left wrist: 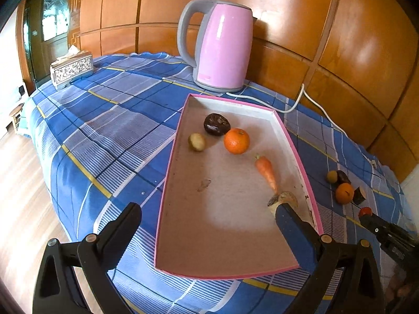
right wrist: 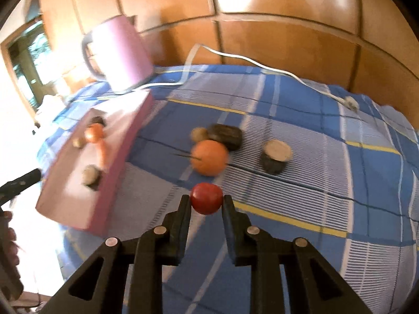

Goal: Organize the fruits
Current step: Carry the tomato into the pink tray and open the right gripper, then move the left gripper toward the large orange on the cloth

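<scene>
A shallow pink-rimmed box (left wrist: pixel 293 141) lies open on a table under a blue plaid cloth (left wrist: pixel 110 120), its pale floor scuffed and stained. Inside it, toward the far end, sit a dark, glossy brown fruit (left wrist: pixel 216 127), a small yellow-green fruit (left wrist: pixel 197 141) to its left and an orange (left wrist: pixel 236 141) to its right, the three close together. Nearer along the right wall lies a small carrot (left wrist: pixel 266 170), and just beyond its tip a cut brown-skinned piece (left wrist: pixel 284 198) with a pale face.

The left gripper (left wrist: pixel 207 213) hangs over the near end of the box with its fingers spread wide, one outside the left wall and one inside by the right wall, its tip just in front of the cut piece; nothing sits between them.

To the right of the box, the right gripper (right wrist: pixel 204 201) pinches a small, round, smooth red fruit (right wrist: pixel 206 201) narrowly between its two pads, above the cloth. Beyond it on the cloth cluster a second orange (right wrist: pixel 209 161), a dark oblong fruit (right wrist: pixel 225 136), a small tan one (right wrist: pixel 199 134) and a cut stump (right wrist: pixel 276 155) with a pale top.

A pink electric kettle (left wrist: pixel 222 44) with a white cord (left wrist: pixel 301 99) stands at the far edge, and a patterned tissue box (left wrist: pixel 72 69) sits far left.
</scene>
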The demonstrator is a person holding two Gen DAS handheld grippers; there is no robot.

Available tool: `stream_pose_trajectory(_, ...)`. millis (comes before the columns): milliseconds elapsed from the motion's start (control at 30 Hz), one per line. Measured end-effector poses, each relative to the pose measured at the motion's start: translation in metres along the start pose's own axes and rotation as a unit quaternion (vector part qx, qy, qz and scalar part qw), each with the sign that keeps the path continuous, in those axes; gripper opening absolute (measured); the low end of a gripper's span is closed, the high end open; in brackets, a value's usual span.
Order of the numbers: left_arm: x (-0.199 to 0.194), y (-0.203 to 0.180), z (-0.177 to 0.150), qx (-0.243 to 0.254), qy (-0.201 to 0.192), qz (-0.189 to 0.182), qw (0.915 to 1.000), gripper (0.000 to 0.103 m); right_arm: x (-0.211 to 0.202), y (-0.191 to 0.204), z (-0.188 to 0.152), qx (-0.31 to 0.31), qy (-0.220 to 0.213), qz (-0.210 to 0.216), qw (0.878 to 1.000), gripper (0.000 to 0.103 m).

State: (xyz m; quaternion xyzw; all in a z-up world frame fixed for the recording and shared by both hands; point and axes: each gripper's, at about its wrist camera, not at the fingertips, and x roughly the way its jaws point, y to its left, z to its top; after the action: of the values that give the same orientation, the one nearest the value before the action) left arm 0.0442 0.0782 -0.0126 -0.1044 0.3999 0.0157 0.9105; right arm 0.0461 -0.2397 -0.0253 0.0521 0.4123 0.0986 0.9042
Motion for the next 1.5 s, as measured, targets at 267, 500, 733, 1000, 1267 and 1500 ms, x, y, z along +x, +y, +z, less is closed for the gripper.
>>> stream_pose_trajectory(267,-0.004,0.017,0.002,-0.024,-0.005,0.011,0.9996,0.103,-0.001,0.063,0.014,-0.072,0.000,0.065,0.995,0.024)
stream_pose_trajectory(500,-0.004,0.046,0.007,-0.068,-0.008,0.030,0.9972,0.103,0.013,0.109,0.031,-0.100,0.022,0.136,0.985,0.024)
stream_pose_trajectory(733,-0.001,0.058,0.006,-0.077,-0.003,0.038,0.9963,0.103,0.037,0.147,0.042,-0.121,0.039,0.154,0.980,0.025)
stream_pose_trajectory(1000,0.001,0.049,0.003,-0.050,-0.001,0.032,0.9982,0.103,0.049,0.164,0.040,-0.136,0.038,0.130,0.981,0.031)
stream_pose_trajectory(1267,0.002,0.036,0.001,-0.030,0.003,0.022,0.9993,0.103,0.027,0.146,0.029,-0.128,0.013,0.099,0.987,0.036)
stream_pose_trajectory(1500,-0.002,0.020,-0.001,-0.005,0.001,0.011,0.9999,0.103,0.012,0.111,0.019,-0.088,0.000,0.059,0.994,0.041)
